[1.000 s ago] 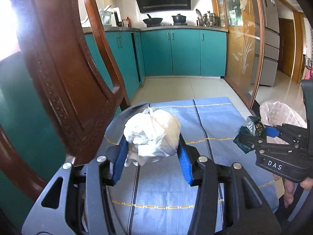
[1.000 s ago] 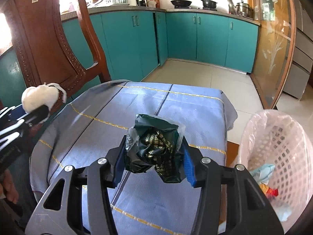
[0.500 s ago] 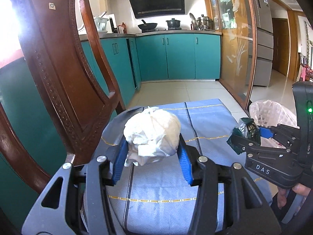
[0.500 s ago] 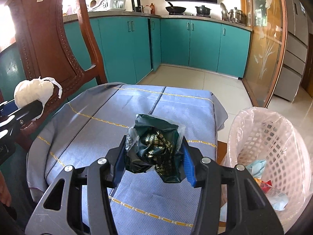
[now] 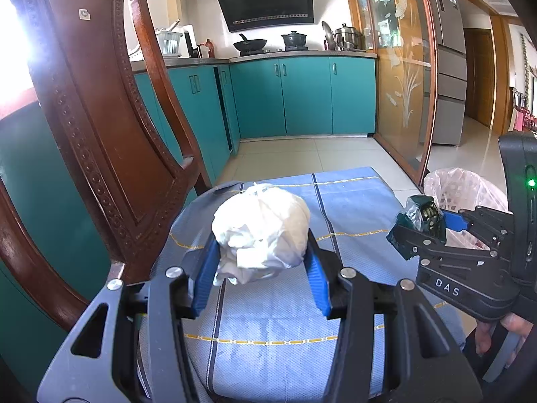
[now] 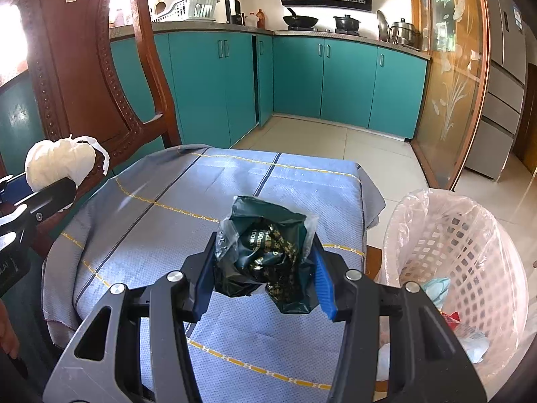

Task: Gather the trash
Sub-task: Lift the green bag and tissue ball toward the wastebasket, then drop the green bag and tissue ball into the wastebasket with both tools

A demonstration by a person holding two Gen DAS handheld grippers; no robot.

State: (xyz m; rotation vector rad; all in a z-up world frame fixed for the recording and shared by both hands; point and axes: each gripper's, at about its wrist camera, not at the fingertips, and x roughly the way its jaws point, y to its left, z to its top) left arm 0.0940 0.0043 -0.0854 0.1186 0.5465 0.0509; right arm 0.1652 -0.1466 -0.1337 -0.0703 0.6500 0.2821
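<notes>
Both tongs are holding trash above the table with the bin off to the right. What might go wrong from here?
The left tongs hold a white wad far from the bin; crossing over could bump the right tongs. The dark wrapper hangs loose below the pads and may slip. A drop short of the rim would land on the floor.

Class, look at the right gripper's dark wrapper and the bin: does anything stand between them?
Nothing visible does. The right gripper holds the dark wrapper above the cloth. The bin stands open to its right, off the cloth's edge, with only clear air between them.
</notes>
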